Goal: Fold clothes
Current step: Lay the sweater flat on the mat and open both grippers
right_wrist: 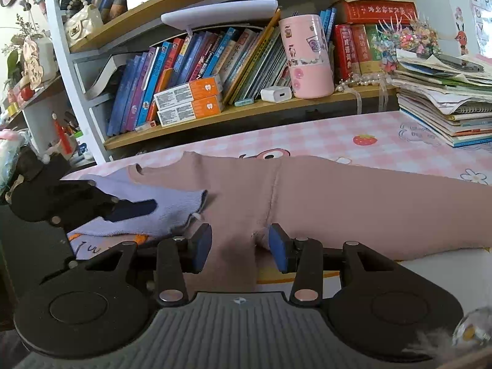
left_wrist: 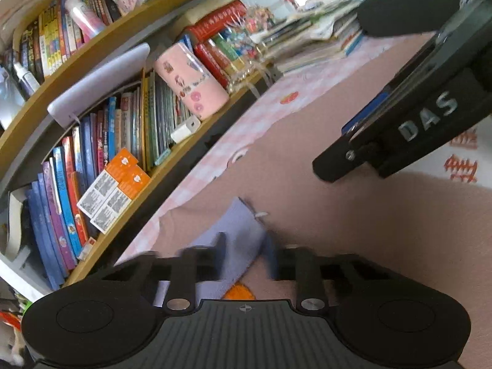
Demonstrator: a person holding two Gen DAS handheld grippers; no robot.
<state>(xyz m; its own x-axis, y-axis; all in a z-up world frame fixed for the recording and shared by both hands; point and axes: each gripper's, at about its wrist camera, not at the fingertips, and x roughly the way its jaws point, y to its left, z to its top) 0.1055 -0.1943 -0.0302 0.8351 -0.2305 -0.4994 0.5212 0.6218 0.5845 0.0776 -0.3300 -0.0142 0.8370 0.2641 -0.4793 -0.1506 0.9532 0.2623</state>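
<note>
A dusty-pink sweater (right_wrist: 353, 203) lies spread on the pink checked tablecloth (right_wrist: 323, 138), one sleeve running off to the right. Its lavender knit cuff (right_wrist: 172, 212) is folded over the left part. My left gripper (left_wrist: 246, 249) straddles that lavender cuff (left_wrist: 236, 230); its fingers stand apart and are blurred. From the right wrist view the left gripper (right_wrist: 147, 212) comes in from the left, one blue pad on top of the cuff. My right gripper (right_wrist: 240, 246) is open, low over the underarm seam (right_wrist: 273, 203), and holds nothing.
A bookshelf (right_wrist: 246, 107) packed with books runs along the table's far side, with a pink tin (right_wrist: 309, 55) and a white charger (right_wrist: 276, 93) on it. A tall stack of books and papers (right_wrist: 446, 101) sits at the far right. The table edge drops off at the left.
</note>
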